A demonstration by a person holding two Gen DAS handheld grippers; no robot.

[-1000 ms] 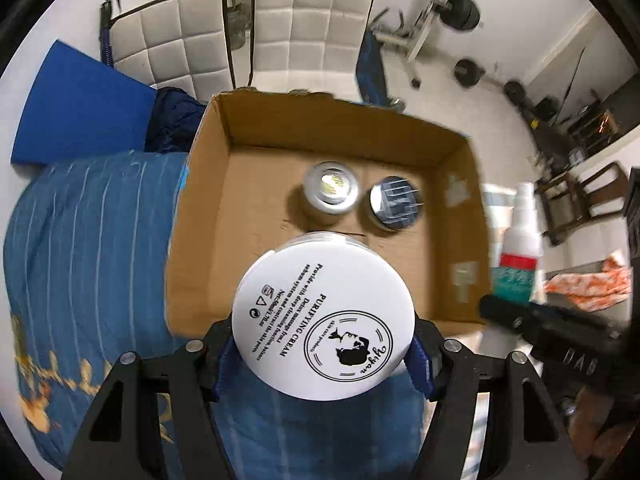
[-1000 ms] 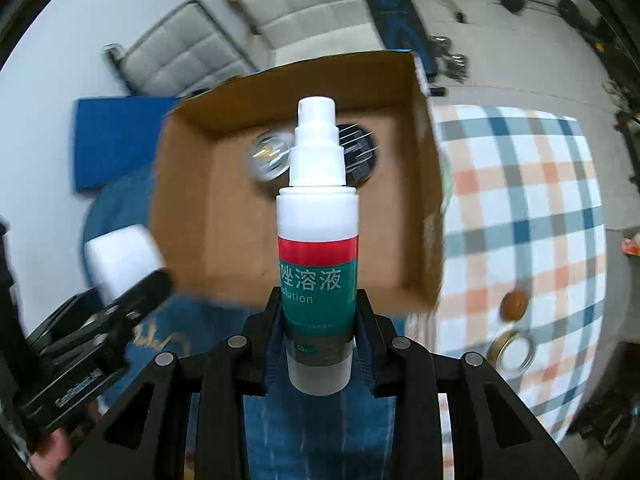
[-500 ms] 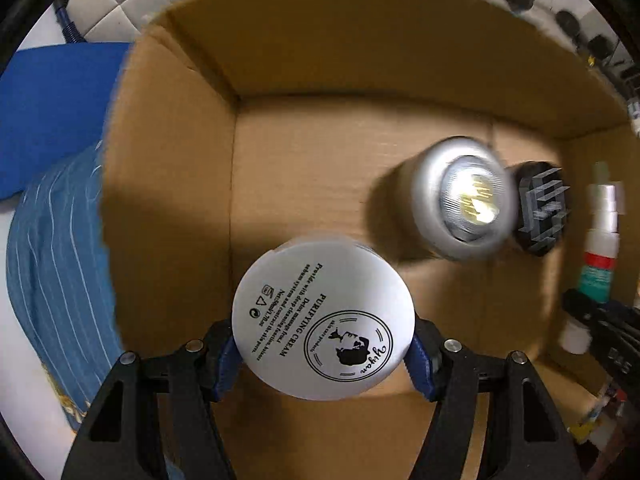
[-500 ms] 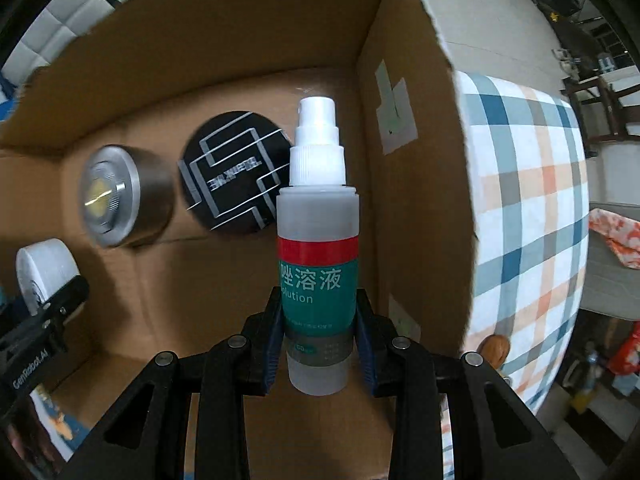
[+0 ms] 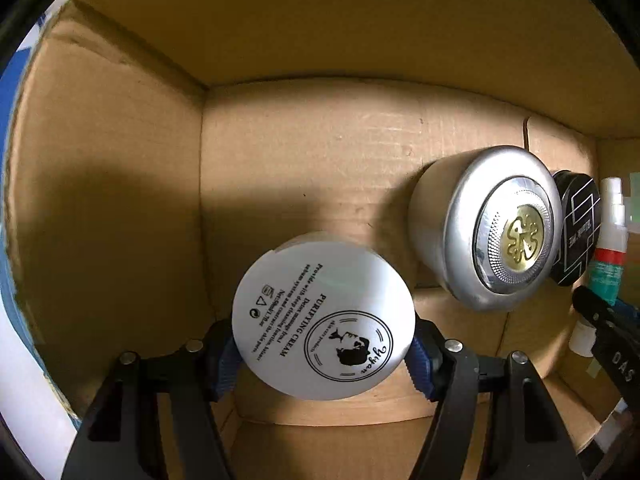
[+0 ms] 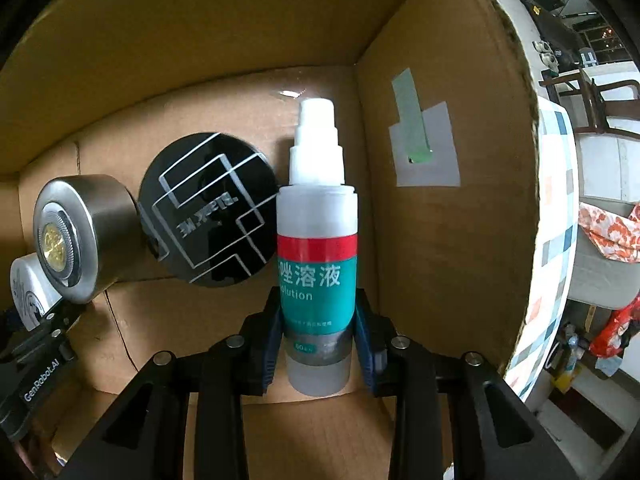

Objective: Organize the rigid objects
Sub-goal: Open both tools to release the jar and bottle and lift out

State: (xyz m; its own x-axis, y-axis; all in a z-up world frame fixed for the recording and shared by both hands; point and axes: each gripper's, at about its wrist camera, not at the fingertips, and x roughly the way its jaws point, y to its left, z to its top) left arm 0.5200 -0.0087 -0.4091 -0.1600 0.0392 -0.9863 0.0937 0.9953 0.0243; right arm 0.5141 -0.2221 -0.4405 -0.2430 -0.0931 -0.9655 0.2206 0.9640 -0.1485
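Left wrist view: your left gripper [image 5: 324, 354] clamps white cream jar [image 5: 323, 316], pads on both sides, low inside cardboard box [image 5: 120, 200]. Silver jar [image 5: 484, 224] and black jar [image 5: 578, 228] sit to its right. Step in hand: placing. Next: set jar on bare floor left of silver jar, then release.

Right wrist view: your right gripper [image 6: 318, 354] grips spray bottle [image 6: 318, 248] by its base, nozzle toward box floor, between black jar and right wall. 2 jars already in. Next: ease bottle down in that gap without knocking black jar.
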